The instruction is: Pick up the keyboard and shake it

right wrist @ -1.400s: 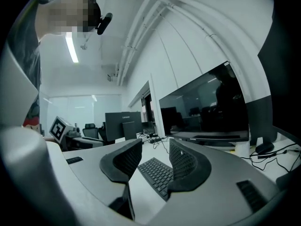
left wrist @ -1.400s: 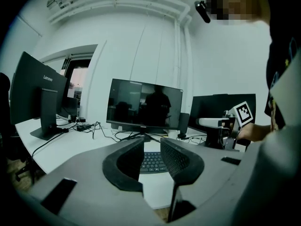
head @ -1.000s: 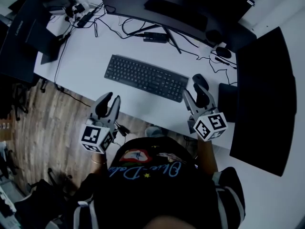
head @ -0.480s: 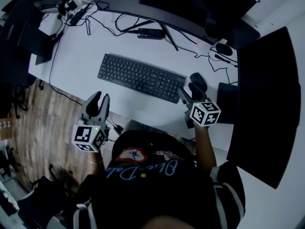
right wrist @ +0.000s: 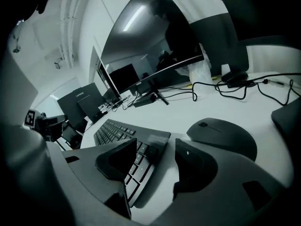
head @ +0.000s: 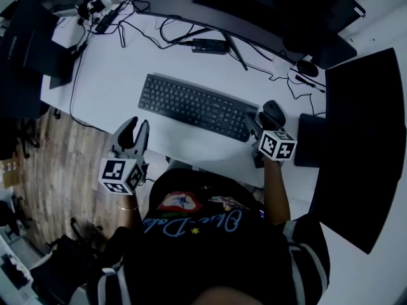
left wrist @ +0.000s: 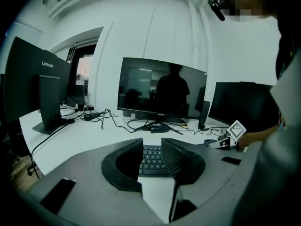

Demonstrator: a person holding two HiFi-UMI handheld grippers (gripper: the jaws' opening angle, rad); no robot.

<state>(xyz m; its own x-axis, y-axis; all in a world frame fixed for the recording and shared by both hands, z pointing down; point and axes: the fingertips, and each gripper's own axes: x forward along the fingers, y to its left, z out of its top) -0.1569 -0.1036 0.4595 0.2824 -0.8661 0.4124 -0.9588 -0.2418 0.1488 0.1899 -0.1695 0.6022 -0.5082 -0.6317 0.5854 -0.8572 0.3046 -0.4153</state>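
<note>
Head view: the keyboard (head: 194, 107) lies flat on the white desk (head: 108, 88), its long axis slanting from far left to near right. The right gripper (head: 257, 124) straddles its right end, 2 jaws spread, just opening, not pressing it. The left gripper (head: 132, 135) hangs off the desk's near edge, jaws narrowly apart, just widening slightly, empty.

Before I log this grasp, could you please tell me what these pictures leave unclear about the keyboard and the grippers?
Right gripper view: the right gripper, whose jaws have just been opening, straddles one end of the keyboard; one jaw hides the keys beneath, so touch is unclear.
Head view: the marker cube partly hides those jaws.
Left gripper view: the left gripper blocks most of the keyboard.
All views: key lettering is too small.
</note>
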